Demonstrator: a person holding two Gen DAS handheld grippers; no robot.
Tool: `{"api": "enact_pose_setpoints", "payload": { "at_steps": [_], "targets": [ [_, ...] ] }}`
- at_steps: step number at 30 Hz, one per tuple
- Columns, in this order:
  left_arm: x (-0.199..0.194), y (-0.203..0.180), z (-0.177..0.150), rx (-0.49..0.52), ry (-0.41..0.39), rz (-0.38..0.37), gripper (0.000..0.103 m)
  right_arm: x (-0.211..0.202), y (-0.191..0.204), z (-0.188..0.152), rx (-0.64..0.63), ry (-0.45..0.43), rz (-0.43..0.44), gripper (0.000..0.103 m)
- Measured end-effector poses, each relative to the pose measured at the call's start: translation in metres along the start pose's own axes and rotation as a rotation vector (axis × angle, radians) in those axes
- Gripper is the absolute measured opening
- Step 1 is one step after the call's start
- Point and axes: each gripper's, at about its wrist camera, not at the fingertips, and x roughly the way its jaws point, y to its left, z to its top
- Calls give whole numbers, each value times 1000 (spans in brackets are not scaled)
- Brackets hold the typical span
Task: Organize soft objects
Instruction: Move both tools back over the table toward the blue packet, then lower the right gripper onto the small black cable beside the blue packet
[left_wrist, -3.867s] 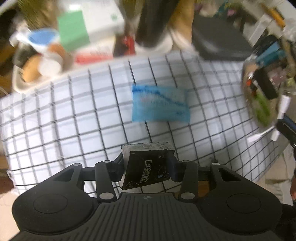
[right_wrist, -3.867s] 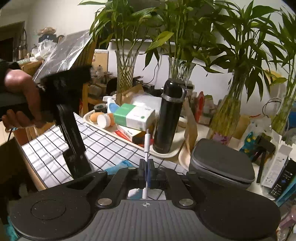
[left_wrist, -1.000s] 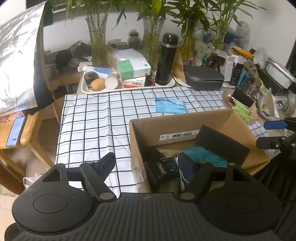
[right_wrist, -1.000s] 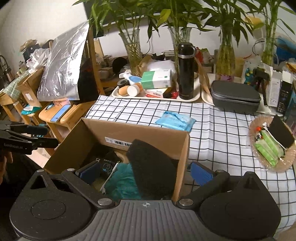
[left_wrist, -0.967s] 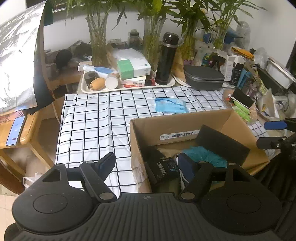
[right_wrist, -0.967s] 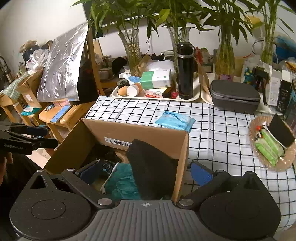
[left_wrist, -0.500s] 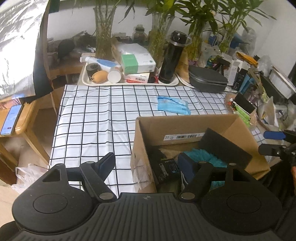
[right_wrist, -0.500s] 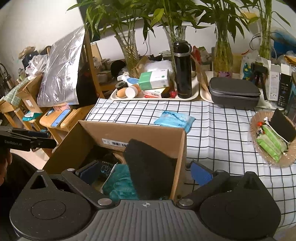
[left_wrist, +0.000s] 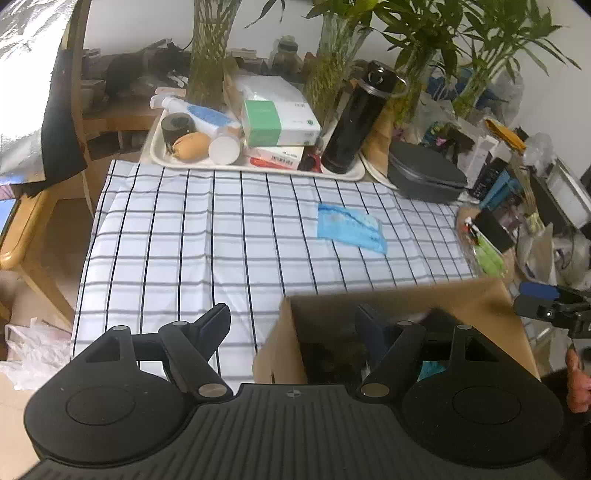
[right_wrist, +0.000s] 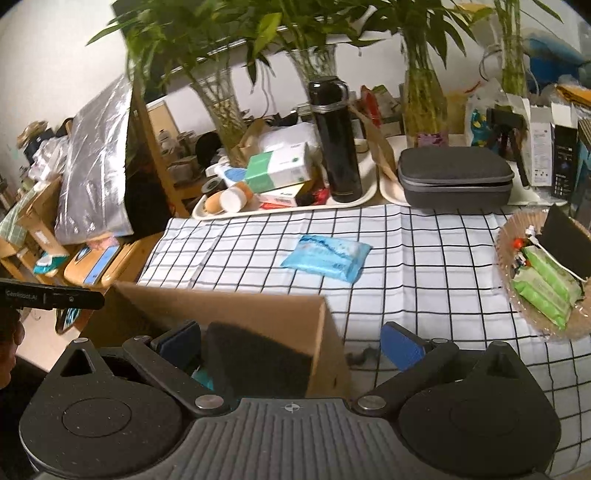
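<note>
A brown cardboard box (left_wrist: 399, 299) stands at the near edge of the checked tablecloth (left_wrist: 207, 236); it also shows in the right wrist view (right_wrist: 236, 306). Inside it are a black foam piece (right_wrist: 258, 358) and something teal. A blue soft pack (left_wrist: 349, 228) lies flat on the cloth beyond the box; it also shows in the right wrist view (right_wrist: 327, 256). My left gripper (left_wrist: 291, 325) is open and empty, straddling the box's left wall. My right gripper (right_wrist: 290, 339) is open and empty, straddling the box's right wall.
A white tray (left_wrist: 258, 166) at the back holds a green-and-white box, tubes and a black flask (left_wrist: 356, 122). A dark zip case (right_wrist: 454, 177) sits to its right. A wicker basket (right_wrist: 543, 273) with green packs is at the right edge. Vases with plants line the wall.
Both grippers have pulled back and lifted their view over the last second, so less of the box's inside shows. Earlier the left gripper held a dark packet; now it is empty.
</note>
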Motion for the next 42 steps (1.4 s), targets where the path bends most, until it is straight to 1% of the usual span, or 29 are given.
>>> {"api": "enact_pose_setpoints", "payload": {
  "at_steps": [5,8,11,16,18,21,22,25,29,31,36,38,42],
  "targets": [
    [19,5,21,-10,8,-10,74,19,-15,16,29,3,-5,103],
    [30,8,32,-28,17,-16,74,33,-21,26,37,24,-40,103],
    [43,11,42,-59,55,-26,74,43,-27,33,52,54,-59,103],
    [70,14,53,-95,175,-12,74,60,-37,49,106,112,-68,103],
    [82,16,56,-108,228,-13,74,68,-40,57,127,146,-73,103],
    [95,19,59,-129,281,-24,74,89,-43,70,161,274,-114,103],
    [98,21,60,-134,295,-25,74,94,-43,71,166,298,-123,103],
    [105,23,59,-145,316,-27,74,105,-44,75,174,340,-118,103],
    [120,28,50,-191,377,-33,74,117,-46,72,193,400,-136,103],
    [126,27,46,-191,404,-41,74,124,-49,71,208,428,-132,103],
    [126,27,45,-184,393,-31,74,133,-49,65,204,468,-130,103],
    [127,29,45,-190,401,-31,74,136,-49,64,203,477,-127,103],
    [126,28,46,-188,392,-33,74,136,-48,64,201,480,-125,103]
  ]
}}
